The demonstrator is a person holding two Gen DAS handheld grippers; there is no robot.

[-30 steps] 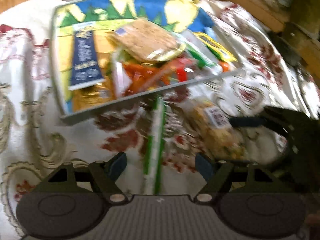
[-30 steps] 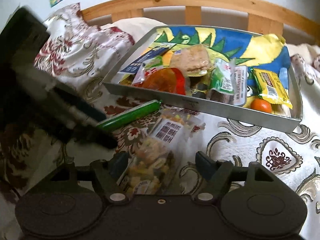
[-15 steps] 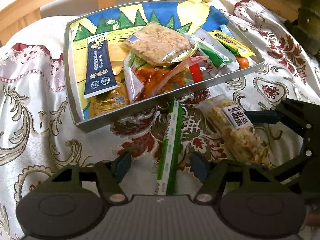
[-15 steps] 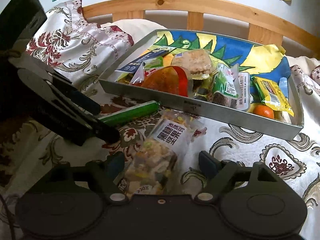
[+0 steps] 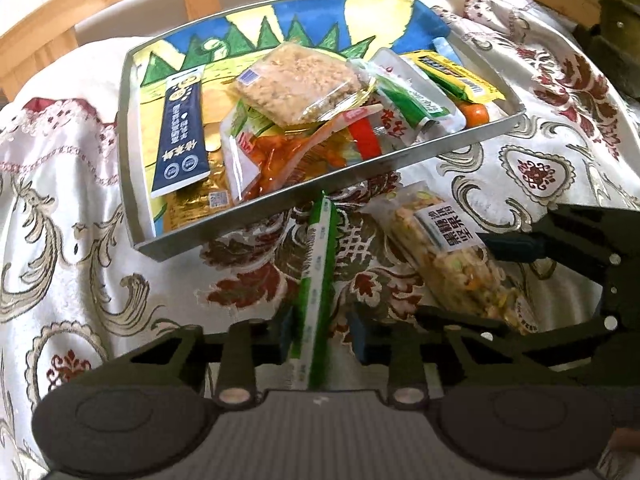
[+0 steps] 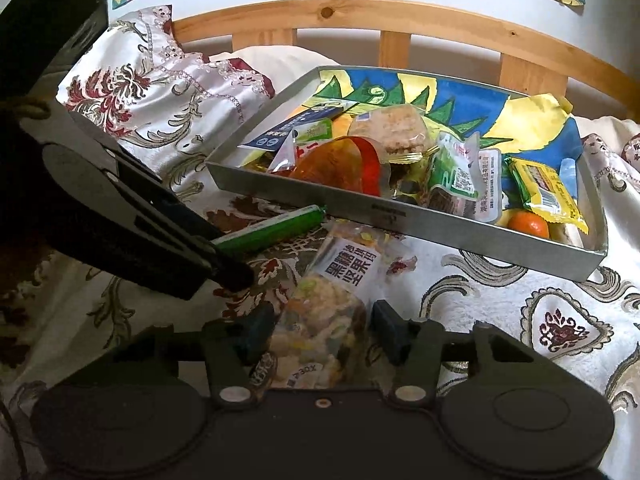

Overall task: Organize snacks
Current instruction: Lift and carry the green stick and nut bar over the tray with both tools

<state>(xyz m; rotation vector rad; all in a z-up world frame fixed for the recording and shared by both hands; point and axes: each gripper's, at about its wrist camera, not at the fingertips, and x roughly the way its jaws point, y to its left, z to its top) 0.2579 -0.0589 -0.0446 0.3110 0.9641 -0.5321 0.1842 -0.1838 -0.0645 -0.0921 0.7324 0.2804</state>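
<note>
A metal tray (image 5: 352, 172) (image 6: 400, 216) full of snack packets sits on a patterned bedspread. In front of it lie a long green stick packet (image 5: 316, 280) (image 6: 272, 228) and a clear nut bar packet (image 5: 448, 256) (image 6: 340, 292). My left gripper (image 5: 320, 336) has its pads closed in against both sides of the green stick's near end. My right gripper (image 6: 324, 332) has its pads against both sides of the nut bar's near end. Each gripper shows in the other's view, the right (image 5: 560, 264) and the left (image 6: 168, 240).
In the tray lie a navy packet (image 5: 182, 136), a cracker pack (image 5: 296, 80), a red-orange bag (image 5: 288, 152), green and yellow packets and a small orange (image 6: 528, 224). A wooden headboard (image 6: 360, 20) and a pillow (image 6: 152, 92) stand behind.
Both grippers have closed from wide open onto their packets. The left gripper moved forward along the green stick; the right gripper moved forward over the nut bar.
</note>
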